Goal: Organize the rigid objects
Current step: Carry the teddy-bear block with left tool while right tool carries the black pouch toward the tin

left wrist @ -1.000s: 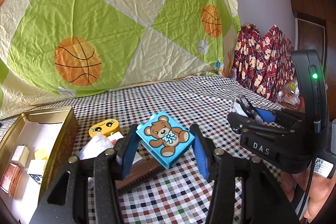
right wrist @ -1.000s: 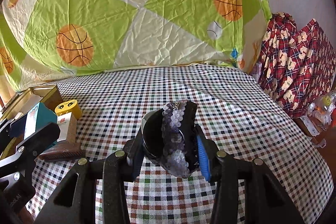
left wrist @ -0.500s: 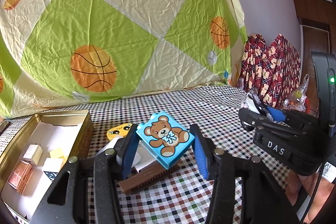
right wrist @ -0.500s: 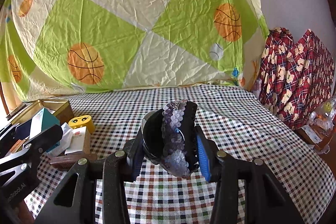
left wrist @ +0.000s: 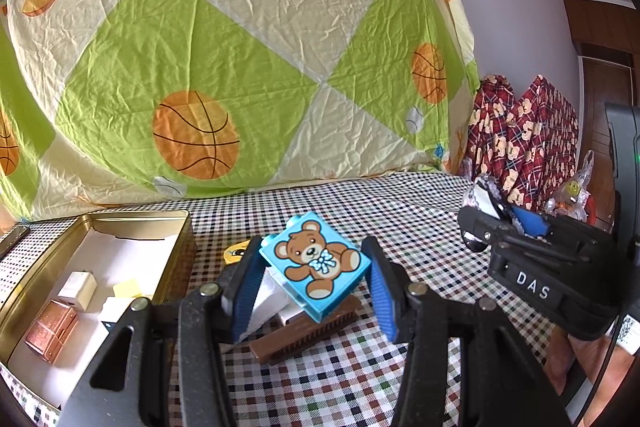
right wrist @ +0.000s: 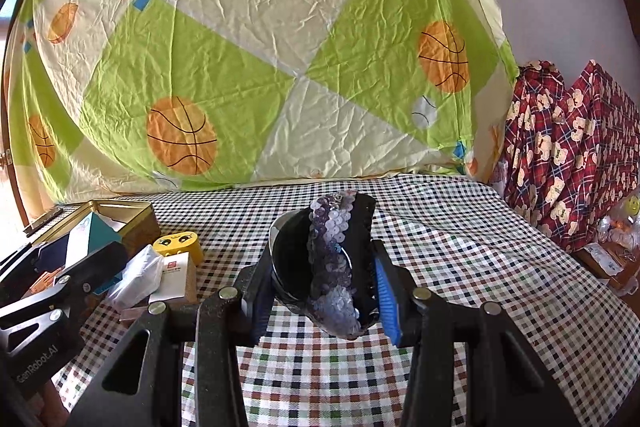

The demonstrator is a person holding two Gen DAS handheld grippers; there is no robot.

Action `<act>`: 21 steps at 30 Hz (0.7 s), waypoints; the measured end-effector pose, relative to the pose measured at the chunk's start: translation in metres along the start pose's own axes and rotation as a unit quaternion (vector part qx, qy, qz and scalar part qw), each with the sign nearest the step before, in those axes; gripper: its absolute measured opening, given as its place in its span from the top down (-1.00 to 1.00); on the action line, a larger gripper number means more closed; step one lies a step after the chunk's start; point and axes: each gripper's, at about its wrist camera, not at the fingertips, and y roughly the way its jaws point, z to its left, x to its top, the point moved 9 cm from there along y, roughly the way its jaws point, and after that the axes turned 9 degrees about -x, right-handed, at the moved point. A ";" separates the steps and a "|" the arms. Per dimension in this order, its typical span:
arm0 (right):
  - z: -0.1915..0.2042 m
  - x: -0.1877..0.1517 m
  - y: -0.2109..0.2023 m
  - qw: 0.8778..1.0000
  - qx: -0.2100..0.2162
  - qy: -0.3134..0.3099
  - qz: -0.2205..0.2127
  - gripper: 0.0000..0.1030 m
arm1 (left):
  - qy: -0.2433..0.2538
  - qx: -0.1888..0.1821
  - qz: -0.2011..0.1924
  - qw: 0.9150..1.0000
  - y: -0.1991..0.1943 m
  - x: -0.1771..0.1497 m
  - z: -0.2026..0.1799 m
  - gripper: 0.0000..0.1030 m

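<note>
A gold tin [left wrist: 176, 227] sits at the checked tablecloth's [left wrist: 360, 379] left edge. The left gripper [left wrist: 314, 283] clamps a teddy-bear block [left wrist: 316, 267] above a brown comb [left wrist: 308, 337]. The right gripper [right wrist: 320, 283] pinches a sequined black object [right wrist: 332, 263]. A basketball-print sheet [right wrist: 280, 47] hangs behind; red plaid fabric [right wrist: 568, 155] stands right.

Both views have tilted up — the gold tin [left wrist: 120, 227] now sits nearer the left hand-held gripper [left wrist: 312, 283].

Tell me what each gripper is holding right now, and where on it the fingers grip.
Left gripper: blue bear block, pinched tilted across two opposite corners. Right gripper: sequined black clip, clamped across its two flat sides.
</note>
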 end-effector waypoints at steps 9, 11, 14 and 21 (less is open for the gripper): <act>0.017 -0.001 -0.007 1.000 0.016 -0.005 -0.007 0.10 | -0.002 0.005 -0.011 1.000 -0.011 0.000 0.007 0.05; 0.021 -0.001 -0.008 1.000 0.019 -0.006 -0.008 0.10 | -0.003 0.006 -0.013 1.000 -0.013 0.001 0.008 0.05; 0.028 -0.001 -0.010 1.000 0.025 -0.009 -0.010 0.10 | -0.005 0.008 -0.016 1.000 -0.016 0.000 0.011 0.05; 0.043 -0.001 -0.016 0.999 0.036 -0.017 -0.018 0.10 | -0.002 0.012 -0.021 1.000 -0.023 0.000 0.016 0.05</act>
